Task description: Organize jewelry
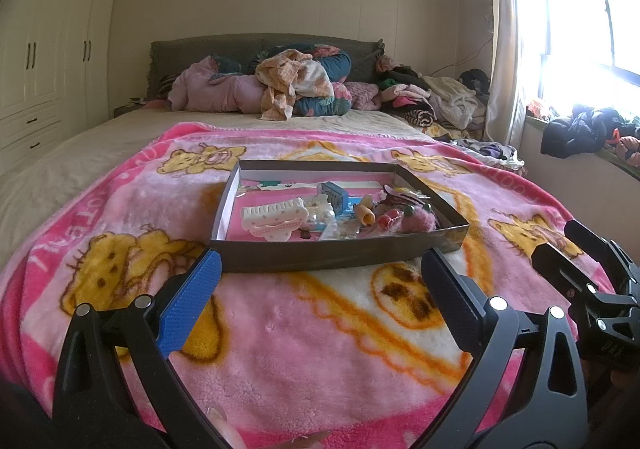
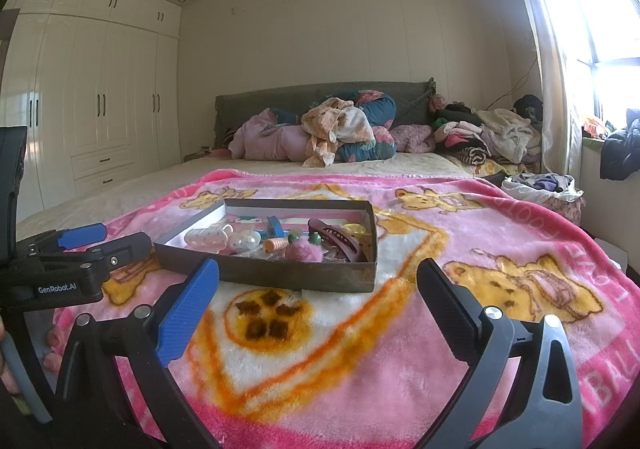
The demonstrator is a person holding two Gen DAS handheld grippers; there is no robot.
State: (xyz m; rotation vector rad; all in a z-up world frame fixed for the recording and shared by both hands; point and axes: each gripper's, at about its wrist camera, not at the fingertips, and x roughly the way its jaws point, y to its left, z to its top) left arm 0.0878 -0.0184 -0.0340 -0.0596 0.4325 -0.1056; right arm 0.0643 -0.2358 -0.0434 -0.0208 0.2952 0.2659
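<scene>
left wrist view: left gripper [image 1: 320, 273] and right gripper [image 2: 318, 281] both spread, empty, near jewelry box [image 1: 340, 251]

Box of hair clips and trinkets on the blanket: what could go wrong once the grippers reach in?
The shallow box sits on a soft plush blanket, so pressing its wall may tip or slide it. The pink pom-pom, dark red claw clip and beads lie tangled; gripping one could drag others out. Both the left gripper and right gripper are open, nothing held.
</scene>
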